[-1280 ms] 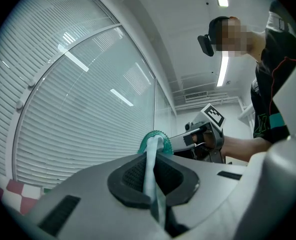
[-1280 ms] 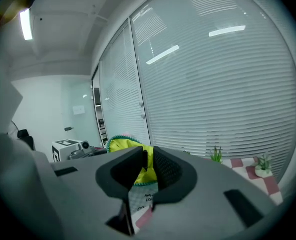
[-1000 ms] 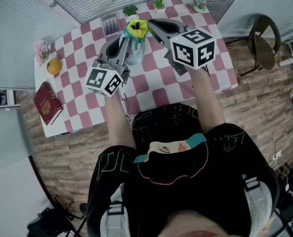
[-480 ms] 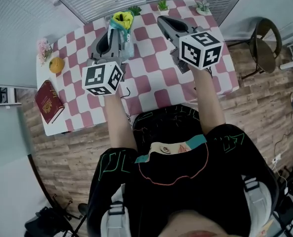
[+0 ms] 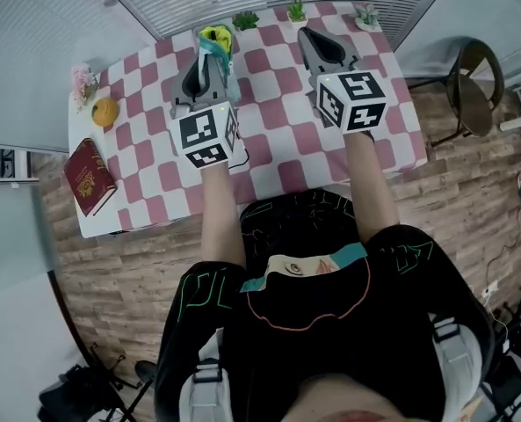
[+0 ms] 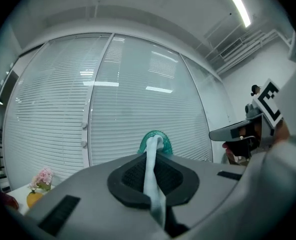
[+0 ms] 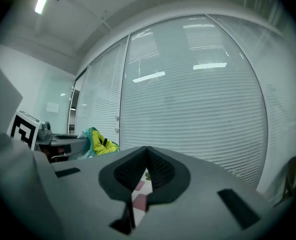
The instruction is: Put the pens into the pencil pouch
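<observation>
While I held both grippers out level above the checkered table (image 5: 278, 117), my left gripper (image 5: 211, 53) was clamped on the pencil pouch (image 5: 216, 39). In the left gripper view, a pale strip of the pouch's fabric ran up between the closed pads, and its teal rim (image 6: 155, 139) stood just above the jaw tips. The pouch hung over the far side of the table, and its mouth showed yellow from the head view. I could not tell what lay inside it.

My right gripper (image 5: 314, 37) was beside the left and apart from the pouch. Its jaws were pressed together with nothing between them, and only a sliver of the pink-and-white cloth showed below the pads in the right gripper view. From that view the pouch (image 7: 101, 142) showed off to the left, teal and yellow.

A red book (image 5: 89, 176) lay at the table's left edge, with an orange fruit (image 5: 105, 111) and pink flowers (image 5: 83, 79) beyond it. Three small potted plants (image 5: 296, 9) lined the far edge. A chair (image 5: 471, 77) stood to the right of the table.
</observation>
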